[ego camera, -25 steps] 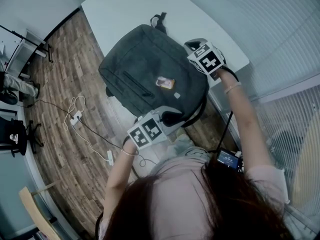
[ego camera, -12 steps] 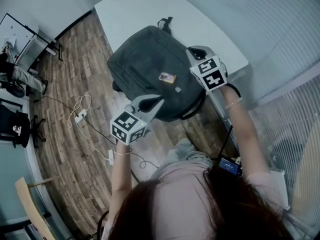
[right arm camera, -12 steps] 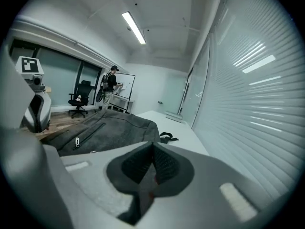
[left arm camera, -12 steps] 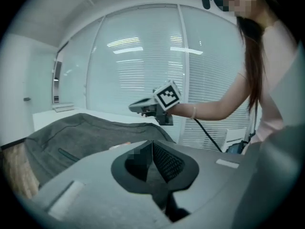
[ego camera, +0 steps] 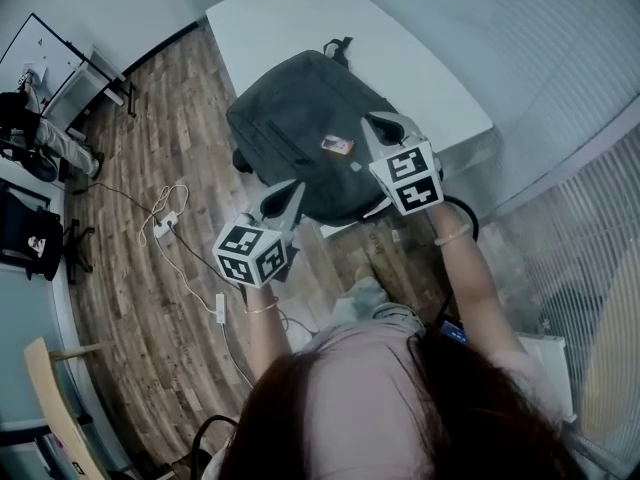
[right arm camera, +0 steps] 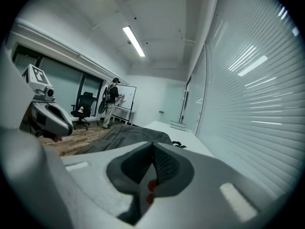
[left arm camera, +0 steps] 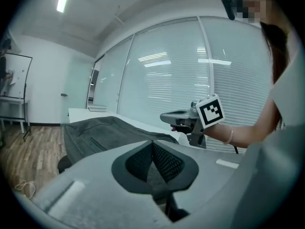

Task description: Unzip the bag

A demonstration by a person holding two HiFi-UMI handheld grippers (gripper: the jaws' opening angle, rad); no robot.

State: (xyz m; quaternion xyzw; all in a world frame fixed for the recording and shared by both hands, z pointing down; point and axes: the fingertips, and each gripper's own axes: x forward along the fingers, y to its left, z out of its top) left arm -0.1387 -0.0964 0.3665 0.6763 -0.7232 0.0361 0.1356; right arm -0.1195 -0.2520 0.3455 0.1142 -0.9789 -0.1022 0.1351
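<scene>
The dark grey bag (ego camera: 300, 128) lies flat on the white table (ego camera: 290, 28), a small badge (ego camera: 336, 145) on its top. My left gripper (ego camera: 285, 196) hovers over the bag's near left edge without touching it. Its jaws have just closed and hold nothing. My right gripper (ego camera: 382, 126) hangs over the bag's near right corner, shut and empty as well. In the left gripper view the shut left gripper (left arm camera: 152, 144) points across the bag (left arm camera: 100, 132) toward the right gripper (left arm camera: 178, 118). The right gripper view shows the shut right gripper (right arm camera: 153, 147), the bag (right arm camera: 128, 135) and the left gripper (right arm camera: 47, 118).
A glass wall with blinds (ego camera: 560, 88) runs along the table's right side. Cables and a power strip (ego camera: 165, 223) lie on the wooden floor at left. A black office chair (right arm camera: 83, 111) and a person at a whiteboard (right arm camera: 110, 106) are far off.
Both grippers have lifted off the bag's near end and drawn back toward the person. The left one has turned and its jaws have closed.
</scene>
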